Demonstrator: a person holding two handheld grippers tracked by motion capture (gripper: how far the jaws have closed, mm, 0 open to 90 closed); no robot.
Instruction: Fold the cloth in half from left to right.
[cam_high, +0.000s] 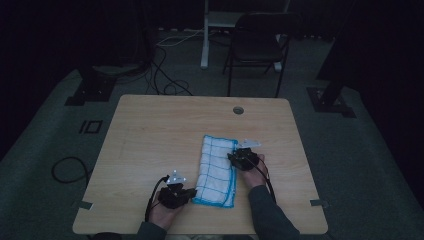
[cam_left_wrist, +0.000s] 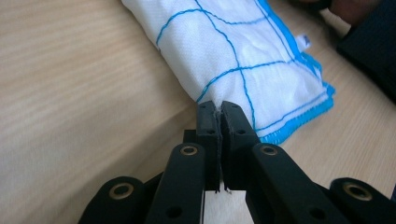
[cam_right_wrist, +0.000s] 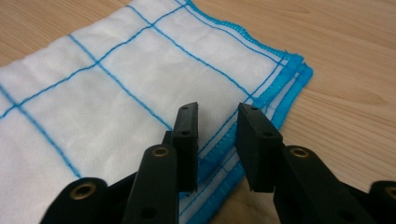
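Left side of the wooden table (cam_high: 150, 140): the left gripper (cam_high: 190, 192) lies low near the front edge, held in the person's left hand (cam_high: 162, 212), its cable looping back toward the table edge. In the left gripper view its jaws are clenched together on the near left edge of the folded cloth (cam_left_wrist: 233, 51); a thin sliver of white fabric shows pinched between the pads, so this gripper is grasping the cloth at its fold.

Centre: the cloth (cam_high: 217, 170) is white with a thin blue grid and a bright blue stitched border. It lies flat on the table, folded into a long narrow strip running from the front edge toward the middle of the table, slightly right of centre. Several layers show stacked at the border. A small tag sticks out of the hem in the left gripper view.

Right side: the right gripper (cam_high: 233, 157) sits against the cloth's right long edge, about midway along it, held in the right hand (cam_high: 254, 170). In the right gripper view (cam_right_wrist: 215, 140) its jaws stand apart, straddling the blue border (cam_right_wrist: 280, 88). The pads do not press on the fabric; this gripper is released.
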